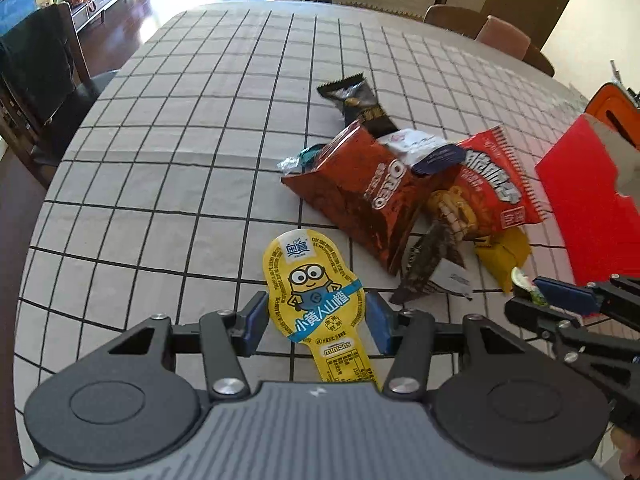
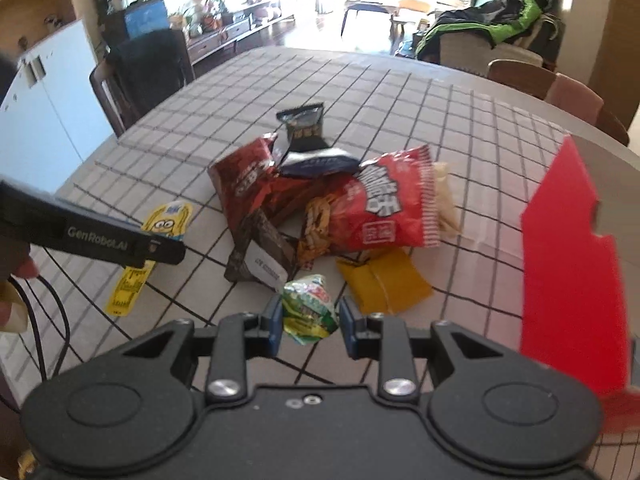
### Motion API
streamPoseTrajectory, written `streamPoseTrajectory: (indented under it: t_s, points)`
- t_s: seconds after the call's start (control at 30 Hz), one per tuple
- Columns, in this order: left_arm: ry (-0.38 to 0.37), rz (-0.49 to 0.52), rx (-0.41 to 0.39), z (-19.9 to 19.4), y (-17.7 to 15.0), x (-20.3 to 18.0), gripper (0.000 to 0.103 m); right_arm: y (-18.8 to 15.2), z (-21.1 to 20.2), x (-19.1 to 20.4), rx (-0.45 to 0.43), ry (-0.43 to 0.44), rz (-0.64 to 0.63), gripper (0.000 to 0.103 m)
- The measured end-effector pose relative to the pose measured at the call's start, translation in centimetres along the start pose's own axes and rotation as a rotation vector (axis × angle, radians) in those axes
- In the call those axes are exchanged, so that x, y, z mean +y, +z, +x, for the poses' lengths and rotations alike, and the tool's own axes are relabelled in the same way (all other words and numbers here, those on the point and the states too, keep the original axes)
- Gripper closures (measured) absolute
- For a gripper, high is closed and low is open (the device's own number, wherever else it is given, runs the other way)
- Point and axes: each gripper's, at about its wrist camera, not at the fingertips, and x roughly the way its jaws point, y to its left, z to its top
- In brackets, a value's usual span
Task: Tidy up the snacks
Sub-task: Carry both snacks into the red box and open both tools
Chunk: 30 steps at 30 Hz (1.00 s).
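Observation:
A yellow Minions snack pack (image 1: 316,300) lies flat on the checked tablecloth between the blue pads of my left gripper (image 1: 318,322), which is open around it; it also shows in the right wrist view (image 2: 166,220). My right gripper (image 2: 309,320) is open around a small green and white snack packet (image 2: 309,308), its pads close to the packet's sides. Beyond lies a pile of snacks: a brown Oreo bag (image 1: 360,192), a red bag (image 2: 384,208), a black bag (image 2: 302,126) and a yellow packet (image 2: 384,280).
A red box (image 2: 572,272) stands at the right of the table, also visible in the left wrist view (image 1: 592,200). Chairs (image 2: 144,68) surround the table (image 1: 180,120). The left gripper's body (image 2: 100,236) crosses the right wrist view at left.

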Motion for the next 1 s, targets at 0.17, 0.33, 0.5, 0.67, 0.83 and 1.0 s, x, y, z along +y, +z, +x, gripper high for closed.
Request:
streamPoseTrajectory:
  t_s: [0.17, 0.33, 0.5, 0.67, 0.83, 1.0]
  points:
    - [-0.019, 0.003, -0.019, -2.6, 0.4, -0.7, 0.052, 0.3, -3.1, -1.2, -0.034, -0.023, 0.043, 0.075]
    - [-0.057, 0.053, -0.068, -5.2, 1.5, -3.3, 0.052, 0.8, -6.4, -2.9, -0.095, -0.058, 0.089, 0.075]
    - [-0.117, 0.133, -0.120, -7.0, 3.0, -7.5, 0.052, 1.4, -9.1, -5.8, -0.152, -0.110, 0.122, 0.075]
    - [-0.172, 0.212, -0.154, -7.8, 4.5, -12.6, 0.052, 1.3, -11.1, -9.2, -0.194, -0.176, 0.142, 0.075]
    - [-0.208, 0.287, -0.177, -7.9, 5.4, -17.8, 0.052, 0.4, -12.2, -12.9, -0.206, -0.230, 0.164, 0.075]
    - [-0.236, 0.341, -0.152, -6.8, 6.0, -22.8, 0.052, -1.0, -12.6, -17.0, -0.191, -0.267, 0.209, 0.076]
